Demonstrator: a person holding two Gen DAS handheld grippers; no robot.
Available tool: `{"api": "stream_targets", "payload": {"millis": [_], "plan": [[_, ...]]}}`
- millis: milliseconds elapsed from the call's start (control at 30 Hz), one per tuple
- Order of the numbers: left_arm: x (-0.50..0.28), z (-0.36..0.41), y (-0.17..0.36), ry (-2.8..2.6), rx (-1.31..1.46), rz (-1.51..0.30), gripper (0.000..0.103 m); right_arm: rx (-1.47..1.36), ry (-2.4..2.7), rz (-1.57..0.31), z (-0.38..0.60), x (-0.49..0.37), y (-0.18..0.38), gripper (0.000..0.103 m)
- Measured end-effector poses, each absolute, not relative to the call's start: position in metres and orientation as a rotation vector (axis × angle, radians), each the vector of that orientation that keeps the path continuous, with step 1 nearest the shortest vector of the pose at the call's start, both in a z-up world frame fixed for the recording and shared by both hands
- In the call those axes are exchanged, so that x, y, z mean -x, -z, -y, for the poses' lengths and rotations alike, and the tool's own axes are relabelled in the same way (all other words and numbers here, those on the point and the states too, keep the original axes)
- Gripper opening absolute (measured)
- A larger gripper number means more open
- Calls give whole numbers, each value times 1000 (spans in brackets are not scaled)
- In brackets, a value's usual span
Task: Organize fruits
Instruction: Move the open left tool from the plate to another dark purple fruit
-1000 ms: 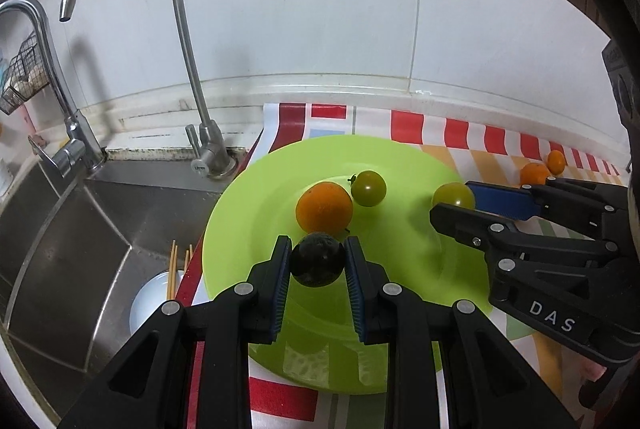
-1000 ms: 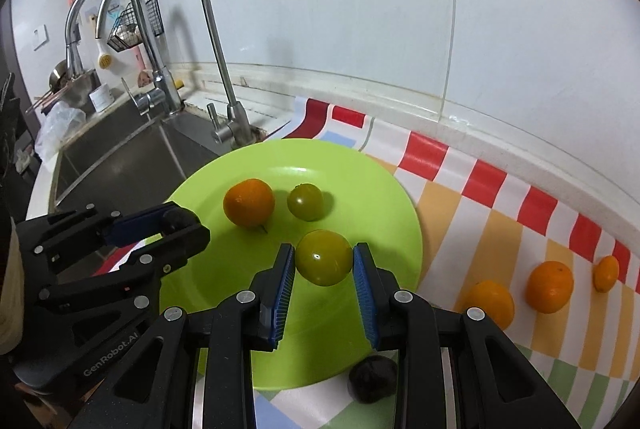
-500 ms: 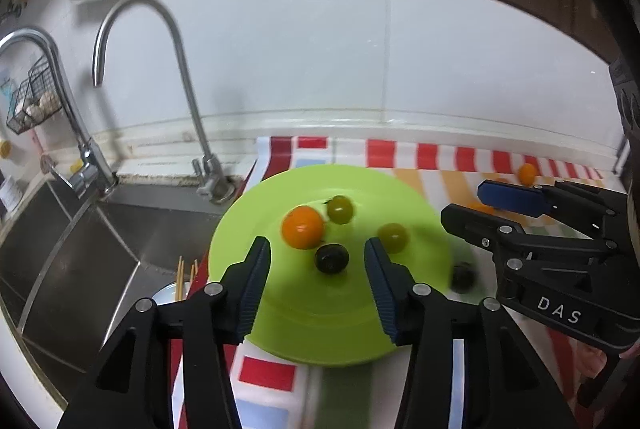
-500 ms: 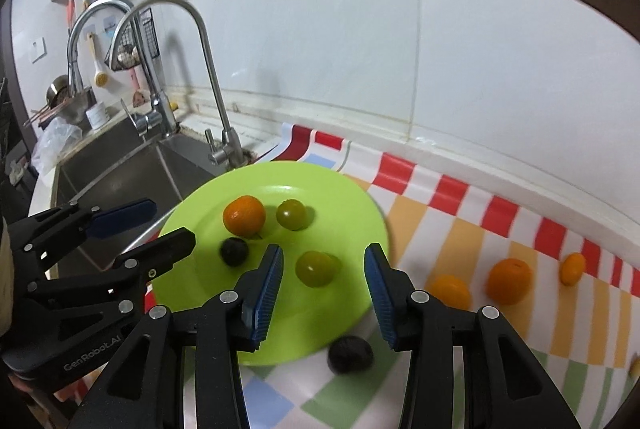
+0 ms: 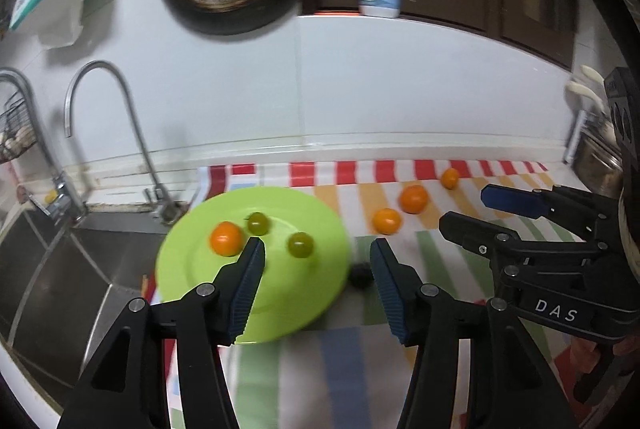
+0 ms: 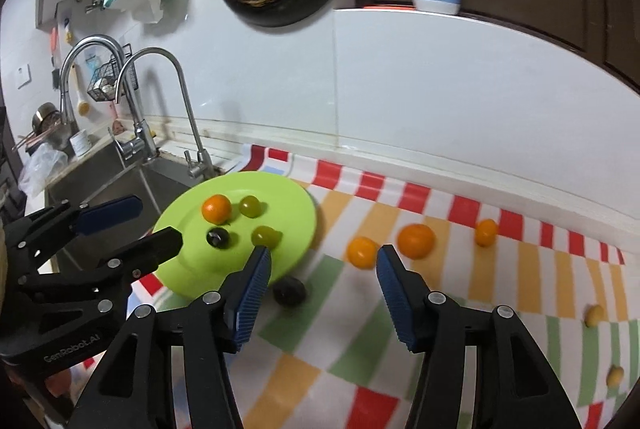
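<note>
Kitchen counter beside the sink (image 6: 120, 181), spread with a striped cloth (image 6: 440, 309), held my green plate (image 6: 288, 197). On it I counted four fruits: an orange one (image 6: 216, 208), two green ones (image 6: 250, 206) and a dark one (image 6: 217, 238). Another dark fruit (image 6: 289, 291) lay just off the rim, three orange fruits (image 6: 416, 240) sat further along the cloth, and two small yellow ones lay at the far right. My left gripper (image 5: 316, 265) and right gripper (image 6: 323, 269) had just been opening and stood parted, nothing between them. I judged the sorting under halfway.
</note>
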State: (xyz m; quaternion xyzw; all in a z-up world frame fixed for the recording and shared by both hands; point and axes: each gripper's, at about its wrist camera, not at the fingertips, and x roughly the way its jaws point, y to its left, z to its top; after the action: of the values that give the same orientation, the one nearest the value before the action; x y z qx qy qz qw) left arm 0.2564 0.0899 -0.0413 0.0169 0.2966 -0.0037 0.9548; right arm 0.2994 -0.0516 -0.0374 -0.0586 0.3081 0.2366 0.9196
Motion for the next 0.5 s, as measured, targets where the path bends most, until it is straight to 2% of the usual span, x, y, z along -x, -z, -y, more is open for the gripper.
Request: {"api": "stream_targets", "payload": {"millis": [500], "plan": [[-272, -50, 84, 112, -29, -685, 53, 133, -339, -666, 103, -290, 63, 56]]}}
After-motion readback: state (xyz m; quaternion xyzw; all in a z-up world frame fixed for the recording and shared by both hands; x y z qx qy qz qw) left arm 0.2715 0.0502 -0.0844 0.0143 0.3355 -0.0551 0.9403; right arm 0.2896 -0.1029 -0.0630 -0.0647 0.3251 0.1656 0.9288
